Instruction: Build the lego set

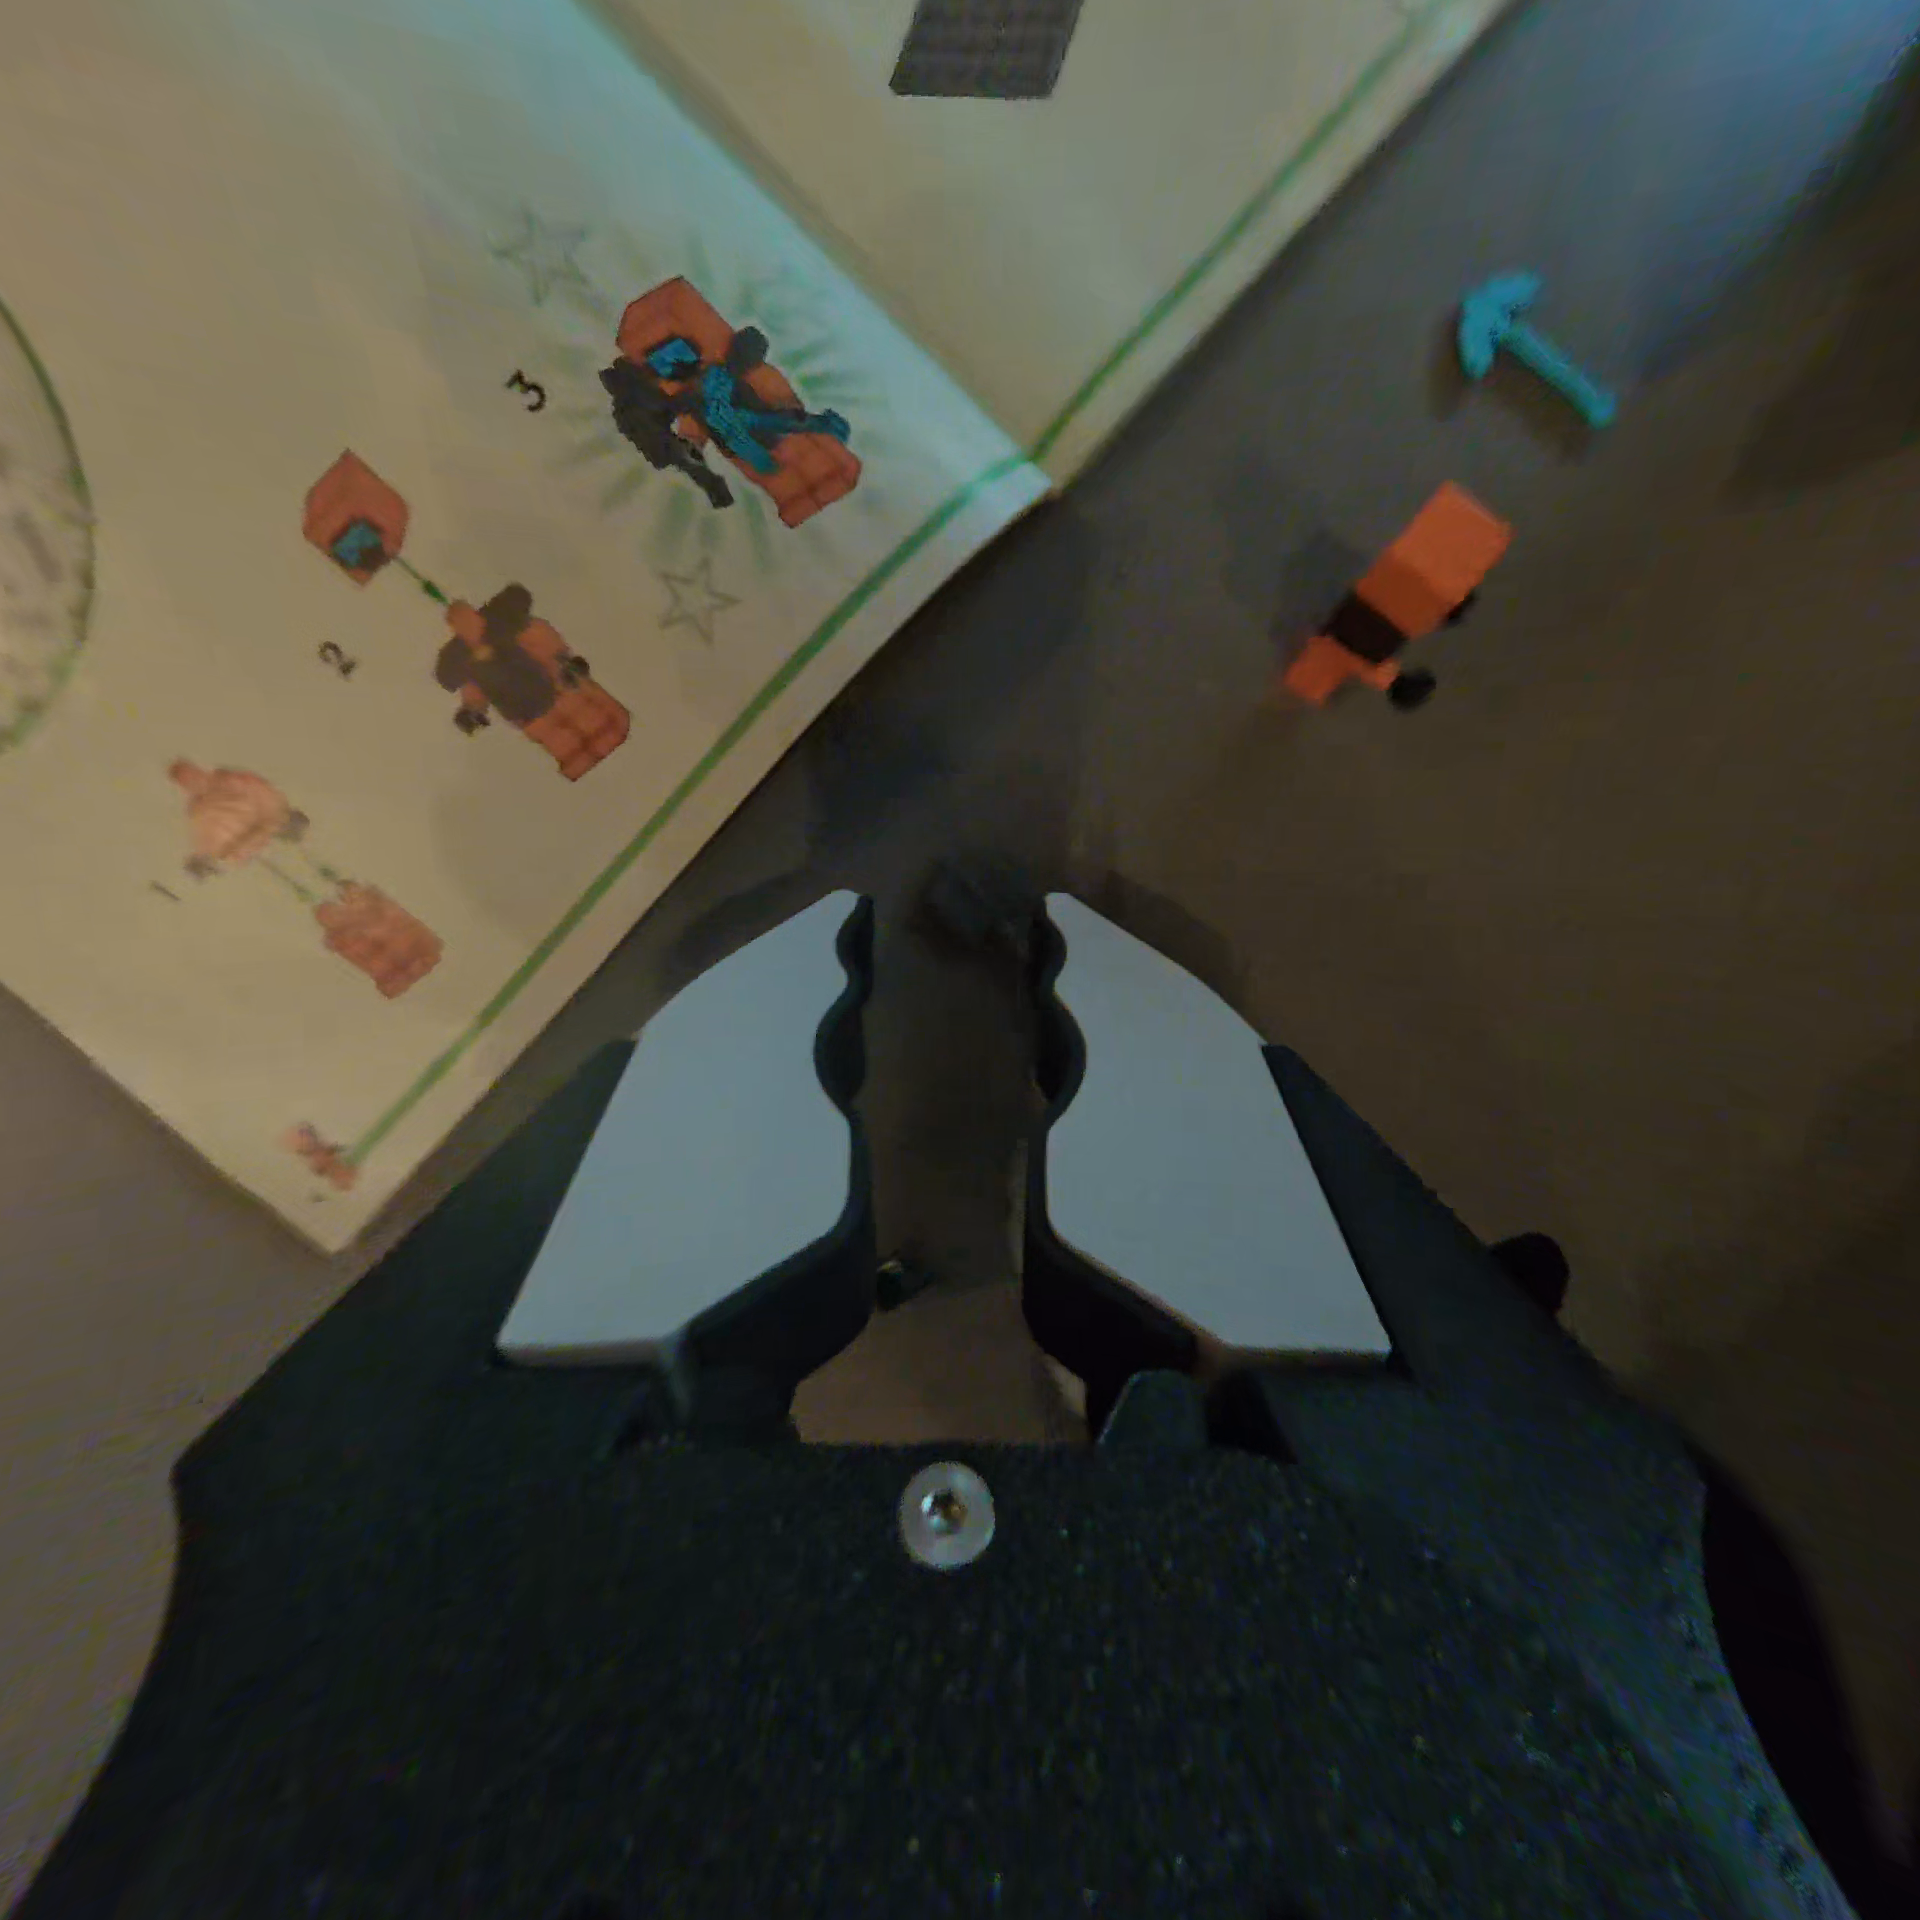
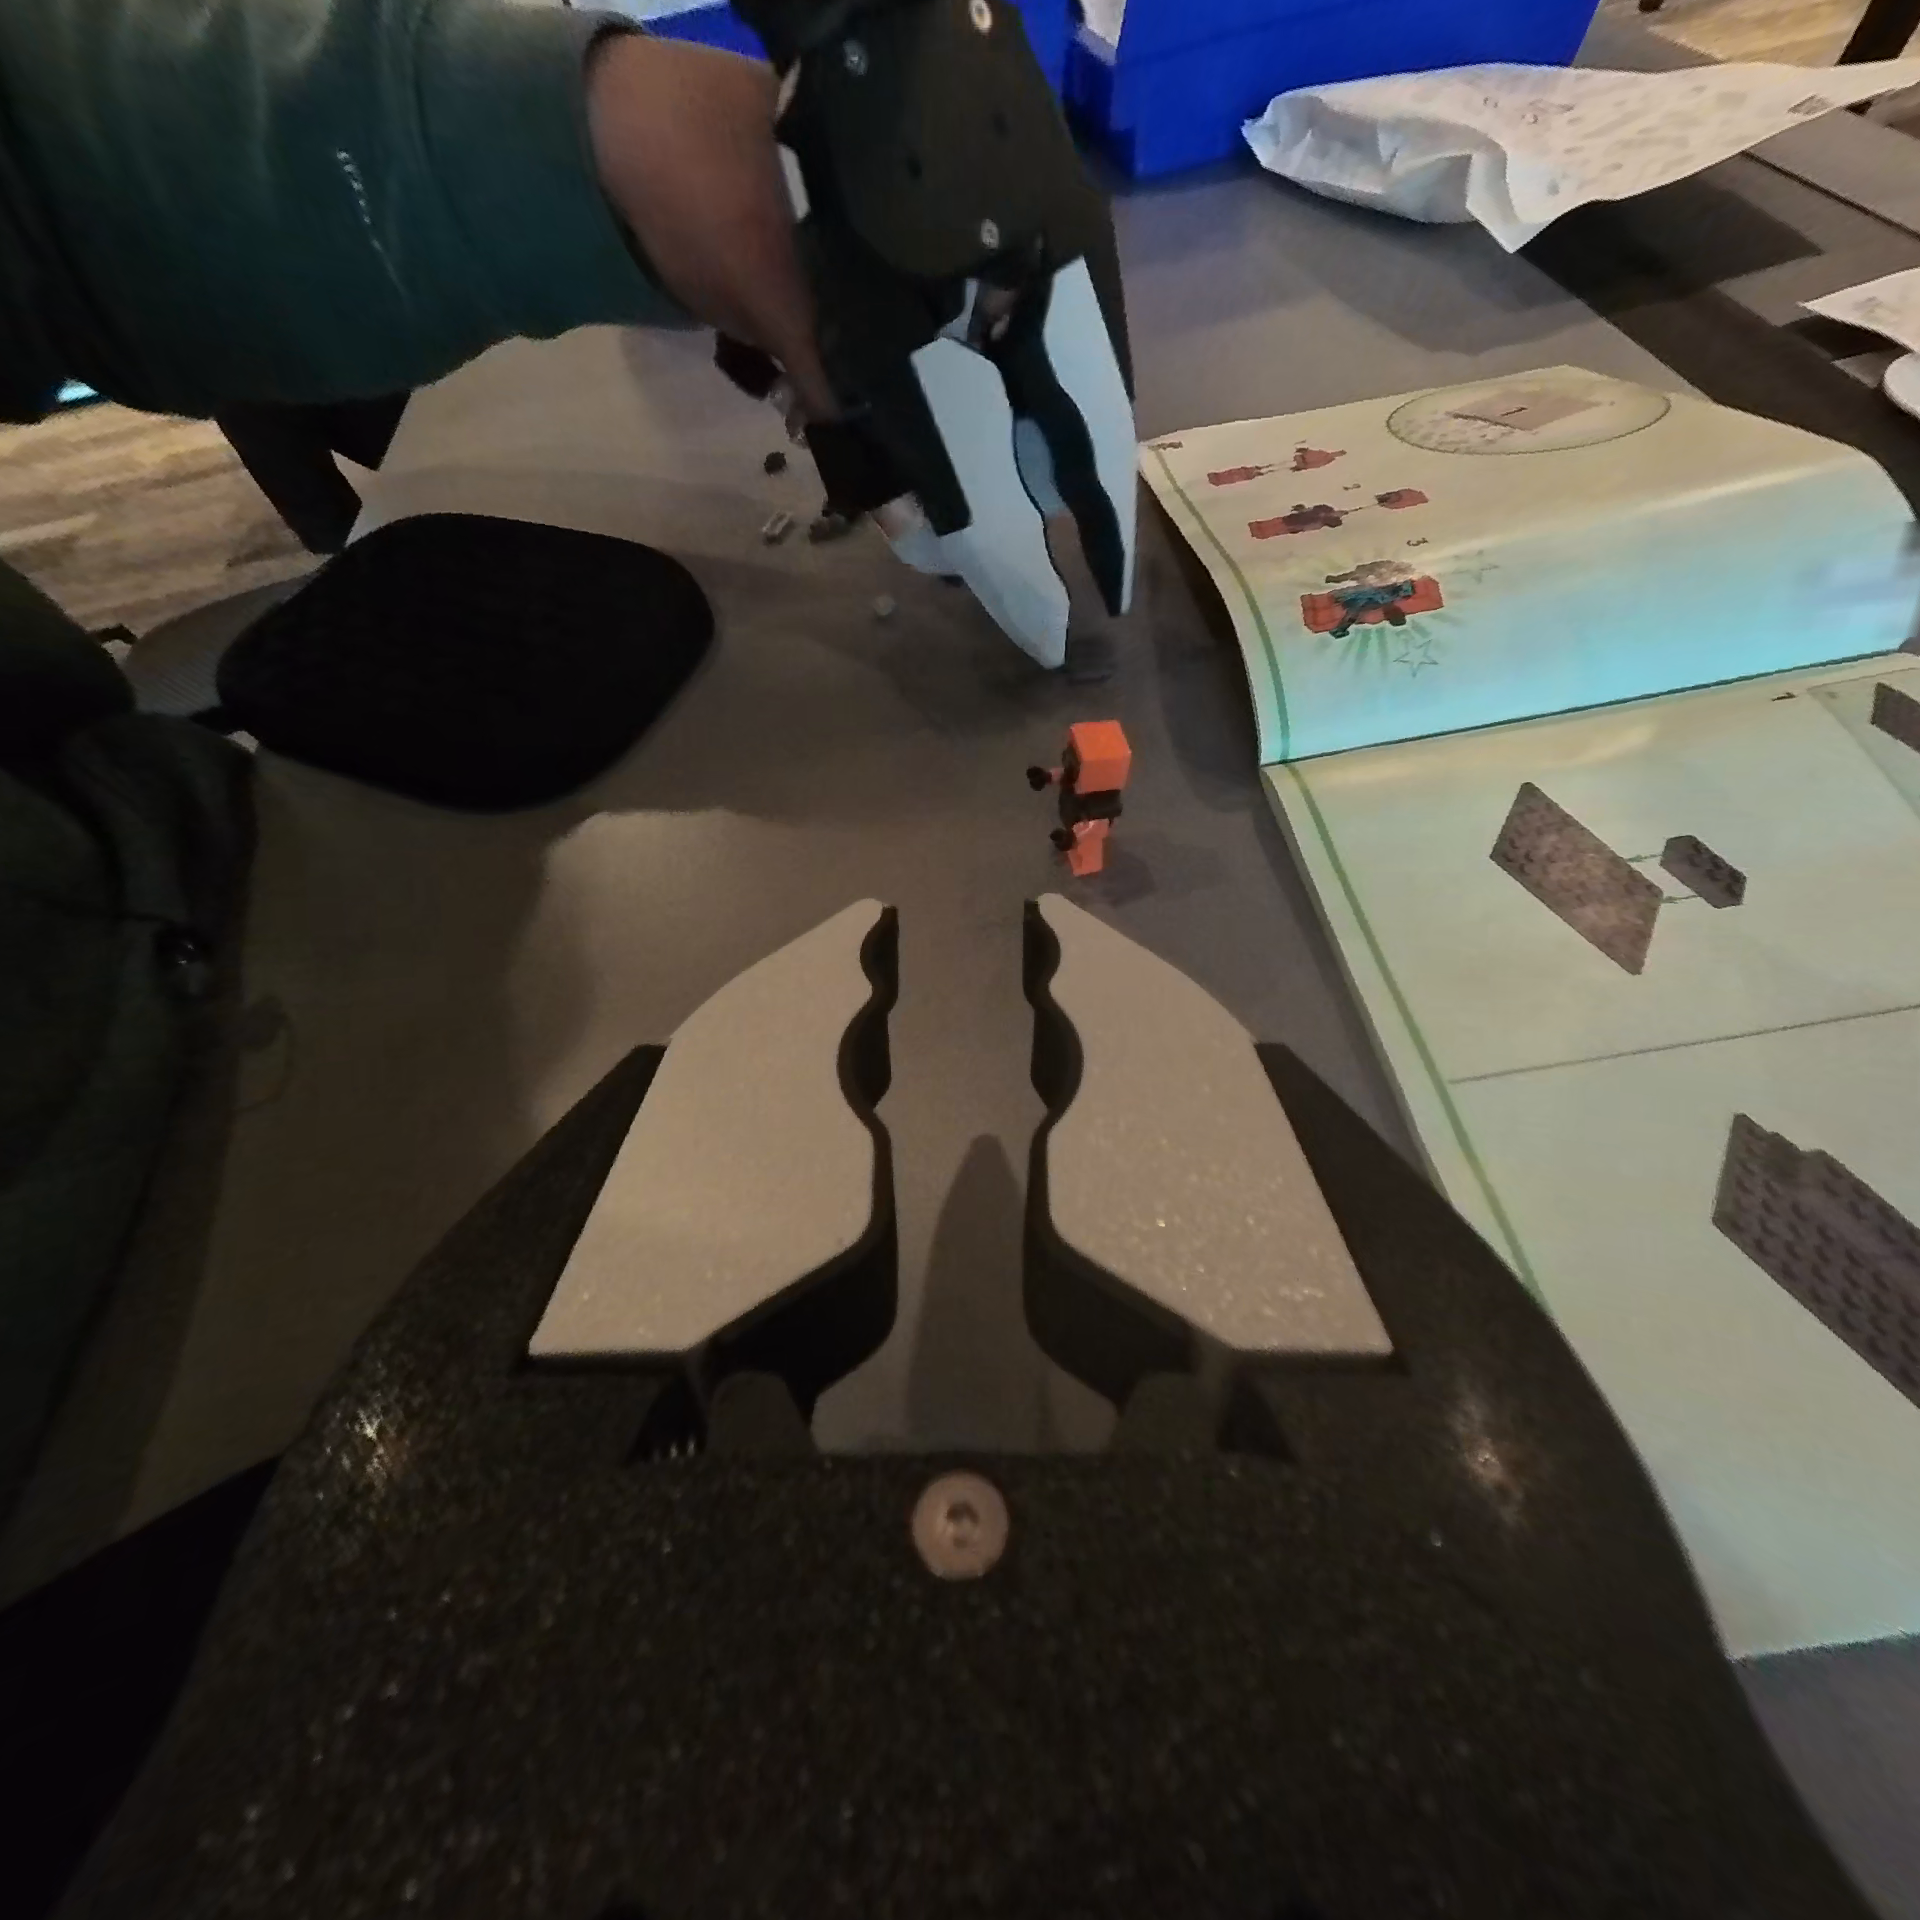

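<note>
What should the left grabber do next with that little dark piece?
Probably close the left gripper gently on the small dark piece. It sits on the table at the open fingertips, against the right one. The orange figure lies farther off, untouched.

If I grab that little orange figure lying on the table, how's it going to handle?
The orange figure looks small and probably light. Its blocky head and thin black arms suggest plugged-together parts that may pop apart if squeezed hard. Lying flat on the table, it likely slides rather than rolls.
</note>
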{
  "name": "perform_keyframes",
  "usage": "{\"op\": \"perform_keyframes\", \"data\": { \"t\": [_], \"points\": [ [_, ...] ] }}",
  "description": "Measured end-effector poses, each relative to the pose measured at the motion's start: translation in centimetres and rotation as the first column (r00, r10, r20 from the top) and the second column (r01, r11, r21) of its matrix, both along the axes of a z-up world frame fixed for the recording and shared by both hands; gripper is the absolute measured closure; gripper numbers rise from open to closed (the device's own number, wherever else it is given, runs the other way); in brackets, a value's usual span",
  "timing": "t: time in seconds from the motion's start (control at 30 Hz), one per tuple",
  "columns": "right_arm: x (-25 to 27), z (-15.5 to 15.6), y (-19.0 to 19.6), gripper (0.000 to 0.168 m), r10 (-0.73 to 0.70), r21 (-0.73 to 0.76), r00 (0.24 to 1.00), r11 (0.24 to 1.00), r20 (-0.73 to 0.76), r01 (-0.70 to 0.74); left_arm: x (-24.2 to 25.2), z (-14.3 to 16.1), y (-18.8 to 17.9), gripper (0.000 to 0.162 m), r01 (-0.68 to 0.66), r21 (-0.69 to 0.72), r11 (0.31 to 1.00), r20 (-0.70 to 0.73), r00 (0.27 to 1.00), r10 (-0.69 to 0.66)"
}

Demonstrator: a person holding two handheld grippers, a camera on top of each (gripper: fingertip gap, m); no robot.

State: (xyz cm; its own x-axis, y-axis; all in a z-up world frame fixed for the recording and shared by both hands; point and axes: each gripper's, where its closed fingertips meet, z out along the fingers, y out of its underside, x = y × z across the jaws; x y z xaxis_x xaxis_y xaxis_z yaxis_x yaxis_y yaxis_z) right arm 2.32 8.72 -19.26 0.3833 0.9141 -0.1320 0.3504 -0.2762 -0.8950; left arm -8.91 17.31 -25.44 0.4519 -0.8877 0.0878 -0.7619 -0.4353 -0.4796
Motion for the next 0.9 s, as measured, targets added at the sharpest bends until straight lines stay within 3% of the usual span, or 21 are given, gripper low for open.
{"op": "perform_keyframes", "data": {
  "t": [0.03, 0.37, 0.47, 0.9],
  "points": [
    [0.1, 0.0, 0.0, 0.146, 0.000, -0.001, 1.000, 1.000, -0.002, 0.000, 0.3, 0.0, 0.0, 0.132, -0.025, -0.023, 0.999, 0.013, 1.000, 0.025],
    [0.3, -0.1, -0.2, 0.146, 0.001, -0.001, 1.000, 1.000, -0.001, -0.001, 0.1, -0.5, -0.1, 0.136, -0.105, 0.031, 0.994, -0.103, 0.989, 0.108],
    [0.2, 0.0, -0.2, 0.146, 0.001, 0.002, 1.000, 1.000, 0.002, -0.001, 0.2, -0.5, -0.6, 0.145, -0.118, 0.048, 0.992, -0.095, 0.988, 0.122],
    [-0.1, 0.1, -0.5, 0.146, 0.005, 0.014, 1.000, 1.000, 0.006, -0.005, -0.3, -0.4, -1.4, 0.148, -0.140, 0.138, 0.980, -0.029, 0.989, 0.145]
  ]
}}
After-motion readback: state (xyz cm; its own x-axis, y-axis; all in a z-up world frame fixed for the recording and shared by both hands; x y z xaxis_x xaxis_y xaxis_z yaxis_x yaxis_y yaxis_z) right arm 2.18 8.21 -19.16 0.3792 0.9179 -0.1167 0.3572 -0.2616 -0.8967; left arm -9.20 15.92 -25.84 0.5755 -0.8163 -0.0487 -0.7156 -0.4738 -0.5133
